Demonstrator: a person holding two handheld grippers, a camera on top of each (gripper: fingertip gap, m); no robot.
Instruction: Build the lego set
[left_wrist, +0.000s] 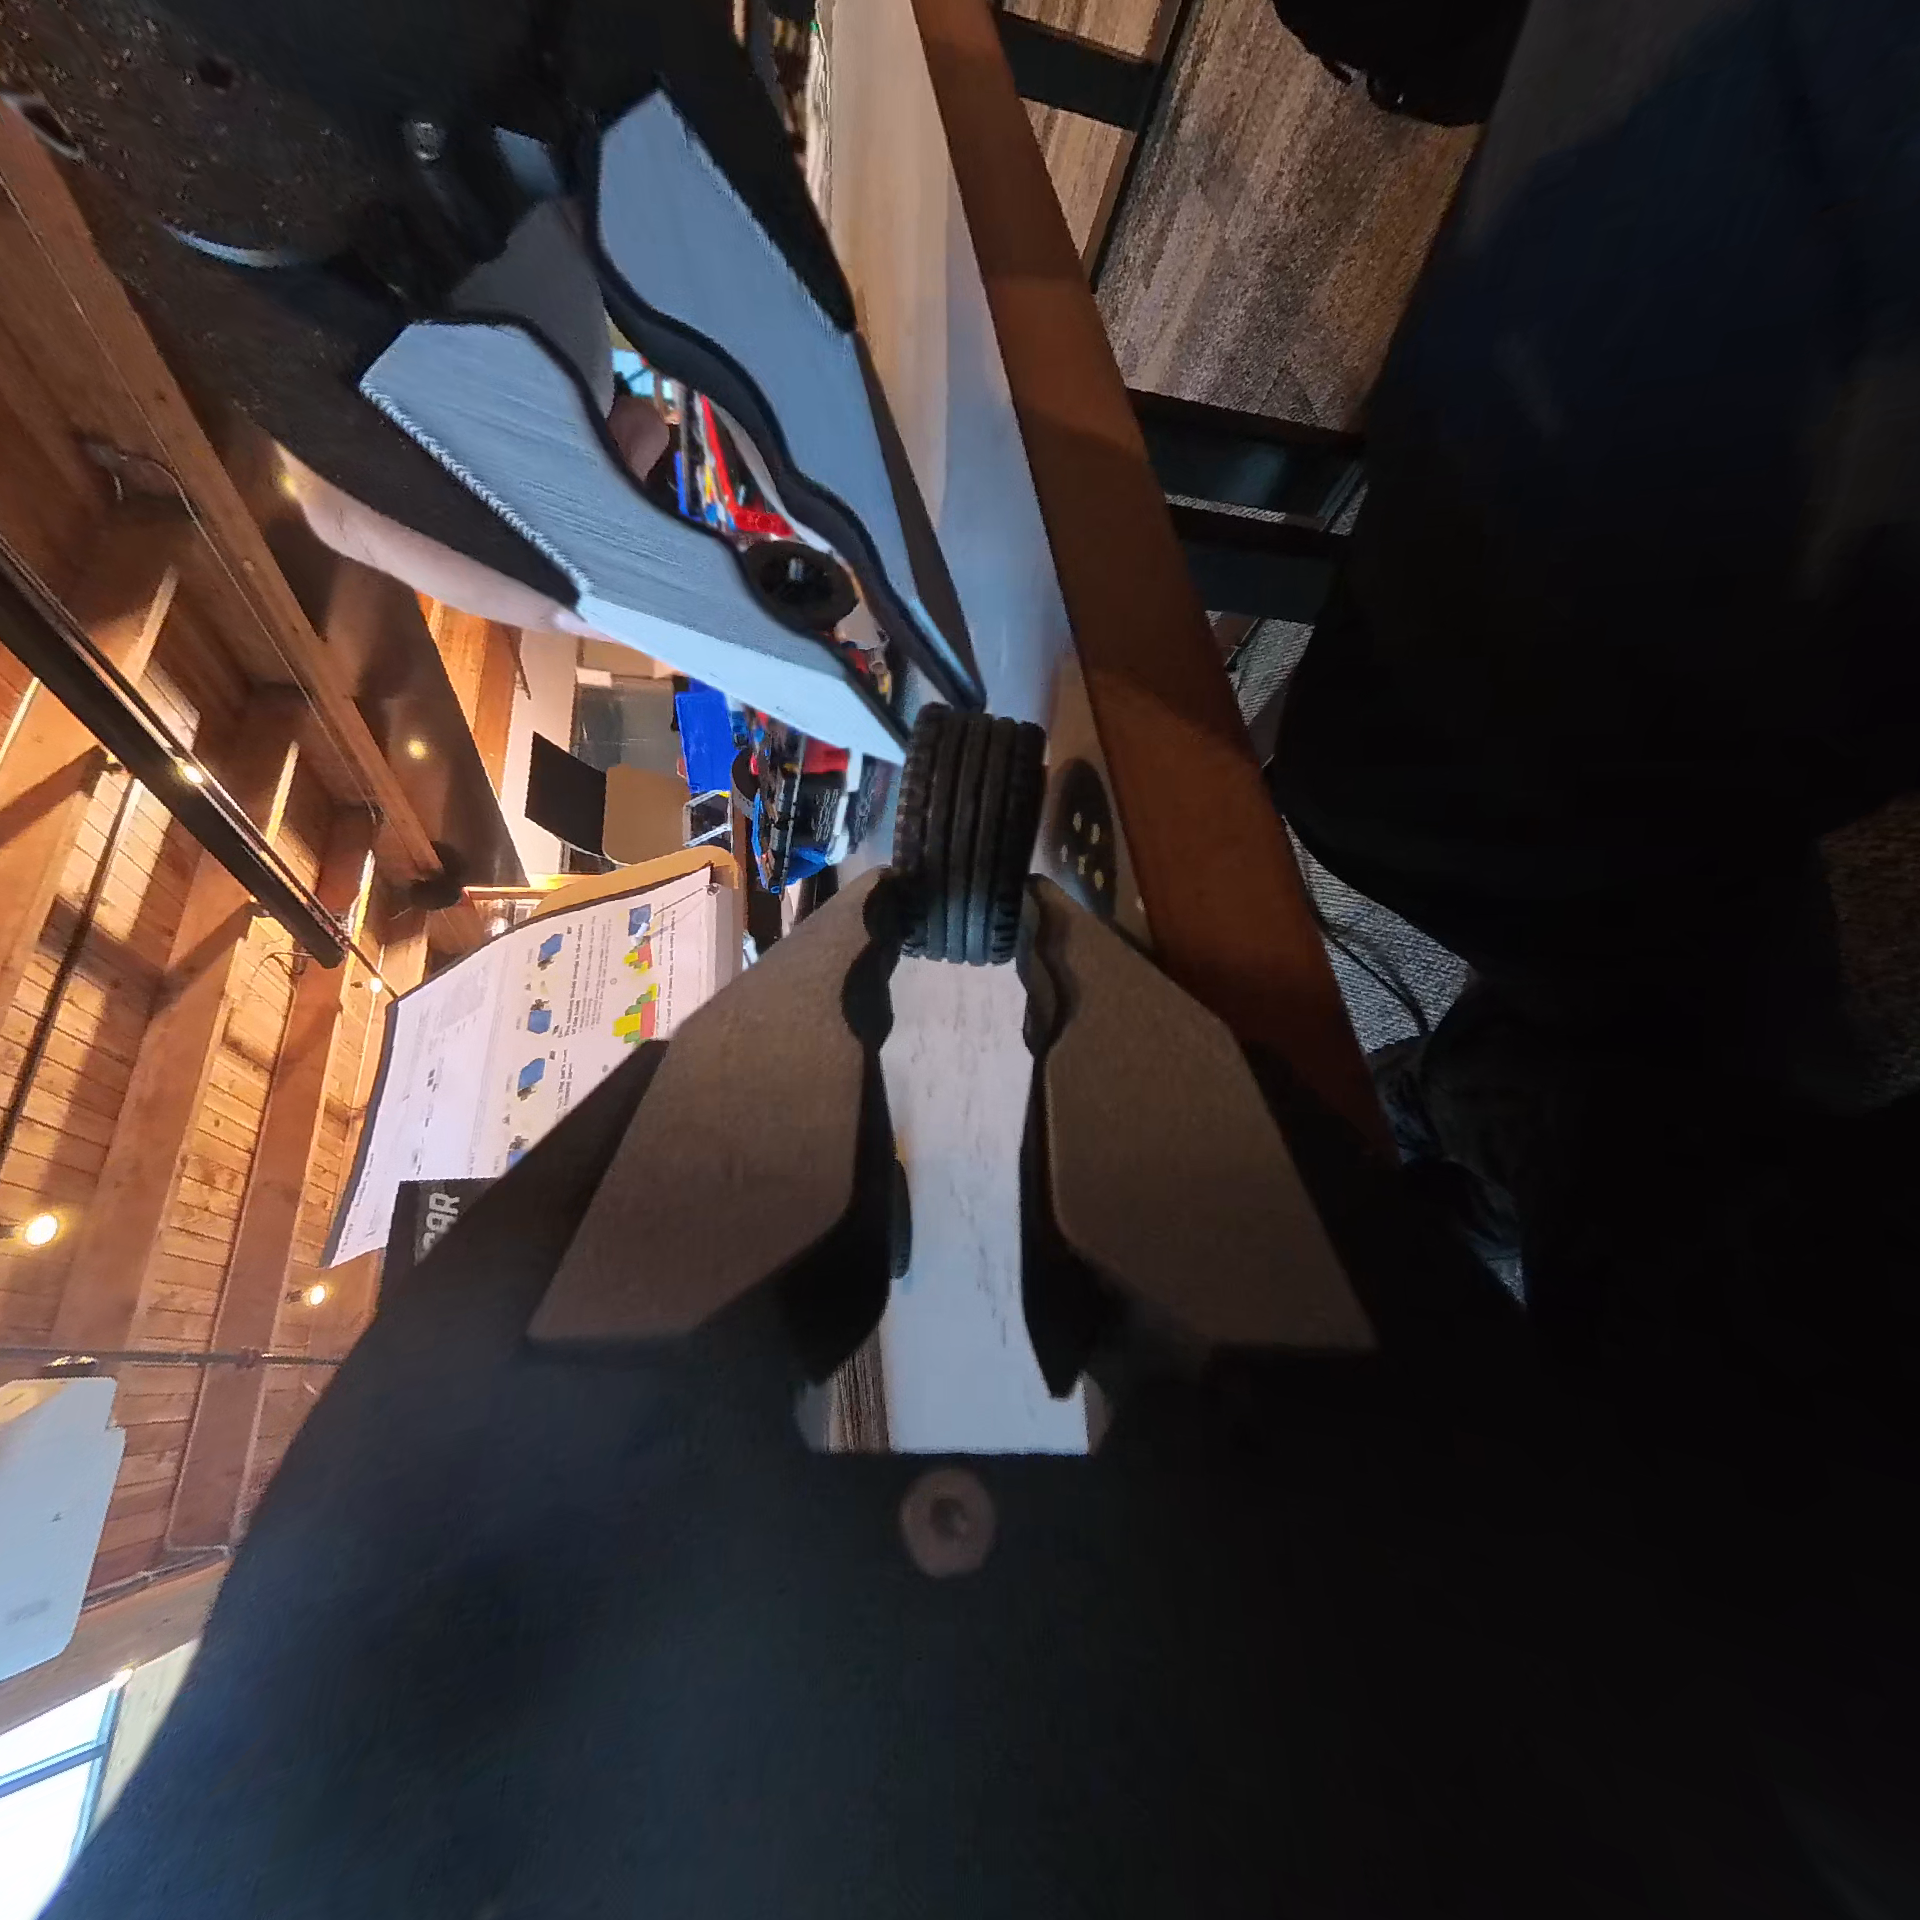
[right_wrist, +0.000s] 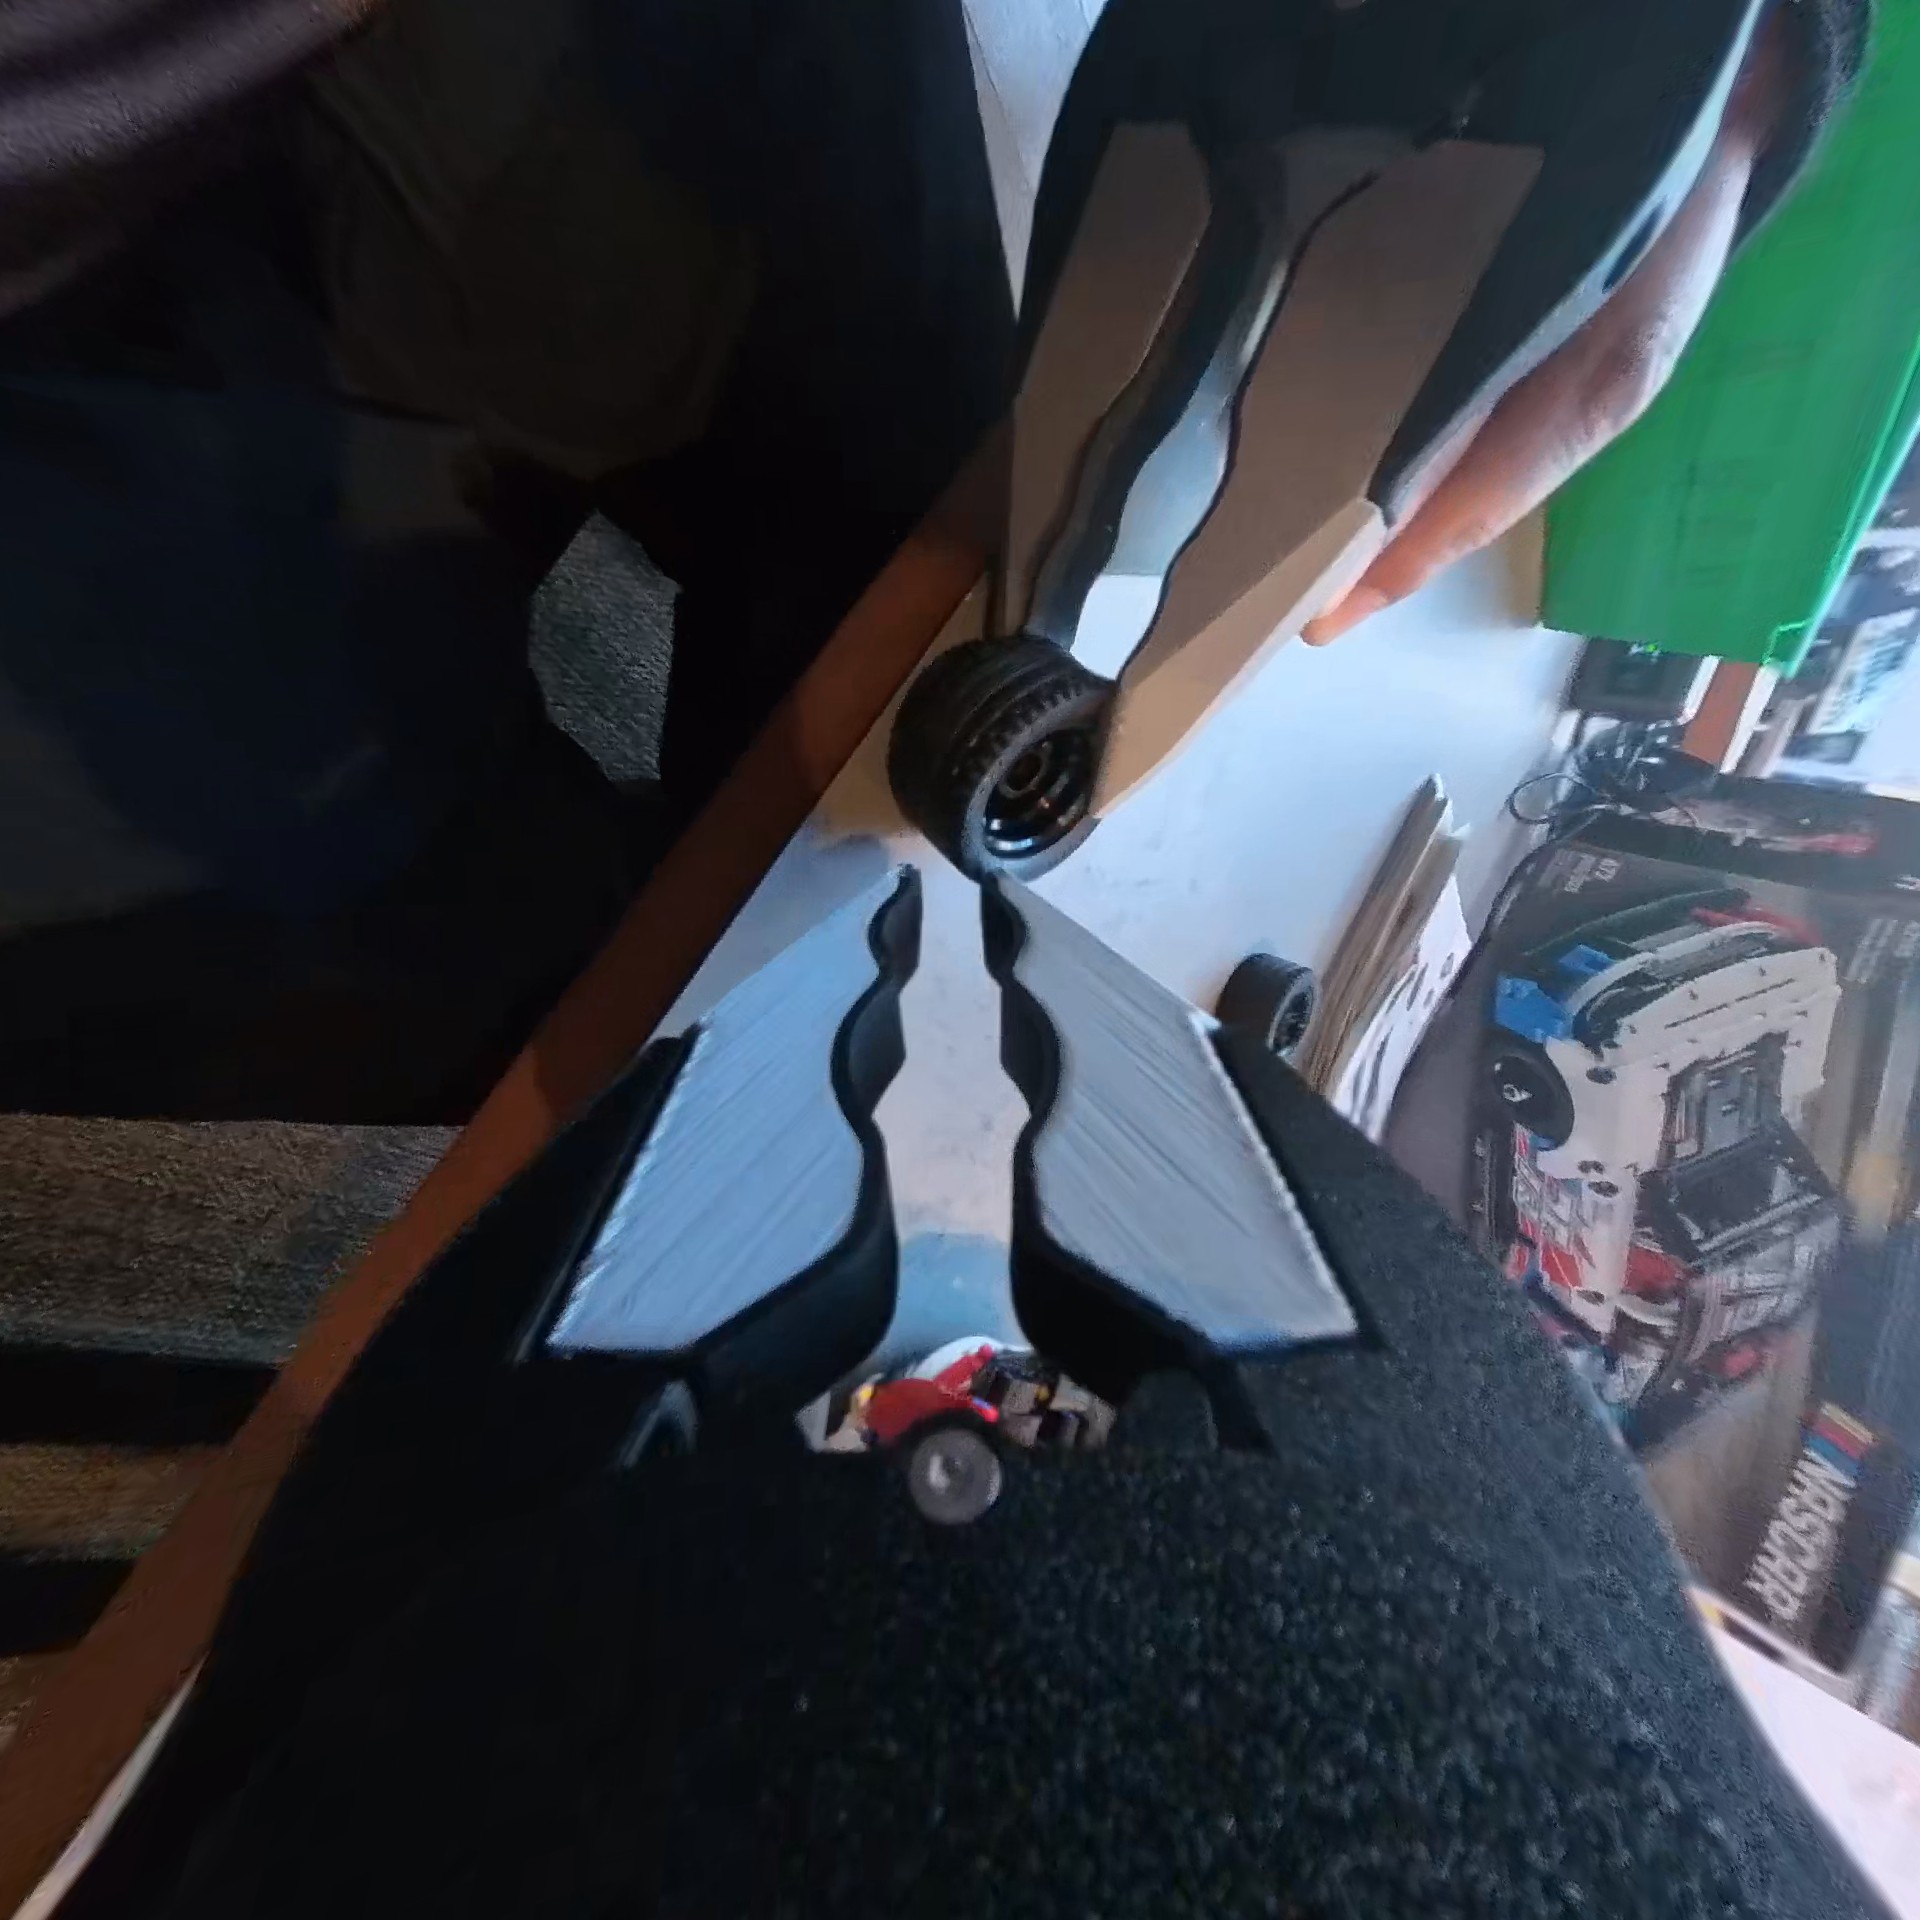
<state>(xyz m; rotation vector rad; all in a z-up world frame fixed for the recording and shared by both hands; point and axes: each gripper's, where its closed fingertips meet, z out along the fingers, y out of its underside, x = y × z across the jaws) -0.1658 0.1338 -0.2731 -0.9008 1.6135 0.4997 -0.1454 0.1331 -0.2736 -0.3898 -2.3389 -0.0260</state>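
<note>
My left gripper (left_wrist: 966, 899), with tan fingers, is shut on a black rubber-tyred wheel (left_wrist: 971, 821). Its pads press on the wheel's two sides, just above the white table (left_wrist: 966, 1143). The right wrist view shows the same grasp from the other side, with the left gripper (right_wrist: 1060, 675) on the wheel (right_wrist: 997, 748) and its dark hub facing me. My right gripper (right_wrist: 948, 883), with blue-grey fingers, stands just in front of that wheel. Its jaws are a little apart with nothing between them. It also shows in the left wrist view (left_wrist: 935, 722).
A second black wheel (right_wrist: 1268, 1003) lies on the table to the right. Beyond it are the set's box (right_wrist: 1683, 1195) and an open instruction booklet (left_wrist: 540, 1039). A partly built blue, red and white car (left_wrist: 790, 810) stands farther back. The table's brown wooden edge (right_wrist: 727, 831) is close. Both grippers' tips are close together, under 4 cm apart.
</note>
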